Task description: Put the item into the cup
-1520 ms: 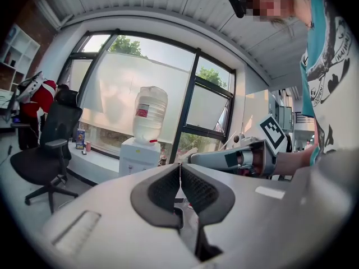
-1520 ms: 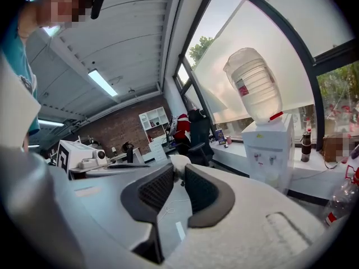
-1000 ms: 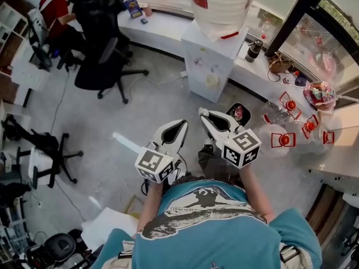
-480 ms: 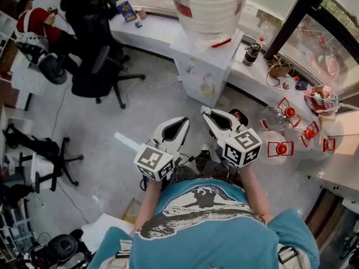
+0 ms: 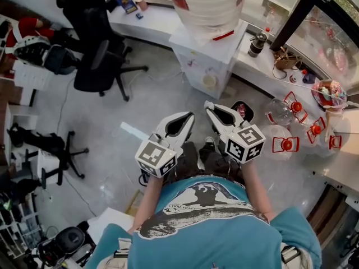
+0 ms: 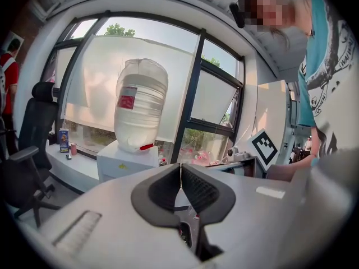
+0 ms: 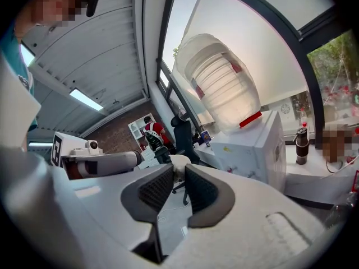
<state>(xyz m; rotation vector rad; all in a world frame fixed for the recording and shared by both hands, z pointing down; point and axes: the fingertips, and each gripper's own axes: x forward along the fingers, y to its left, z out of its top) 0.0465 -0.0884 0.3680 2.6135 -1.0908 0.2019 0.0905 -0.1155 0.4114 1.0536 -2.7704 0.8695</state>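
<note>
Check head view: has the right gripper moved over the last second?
Yes, slightly: the right gripper, holding a small white item, has edged closer to the water dispenser cabinet.

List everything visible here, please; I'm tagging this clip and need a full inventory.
water bottle: one, whitish with a red label, upturned on the dispenser
dispenser: one, white, against the window counter
office chair: one, black, upper left floor
clasp jars: several, clear with red clasps, on the right
flask: one, dark, on the counter
bin: one, black, on the floor ahead of the grippers
person: one, red top, far side of the room
small white item: one, at the right jaw tips
left gripper: white, jaws together, empty
right gripper: white, gripping the item
</note>
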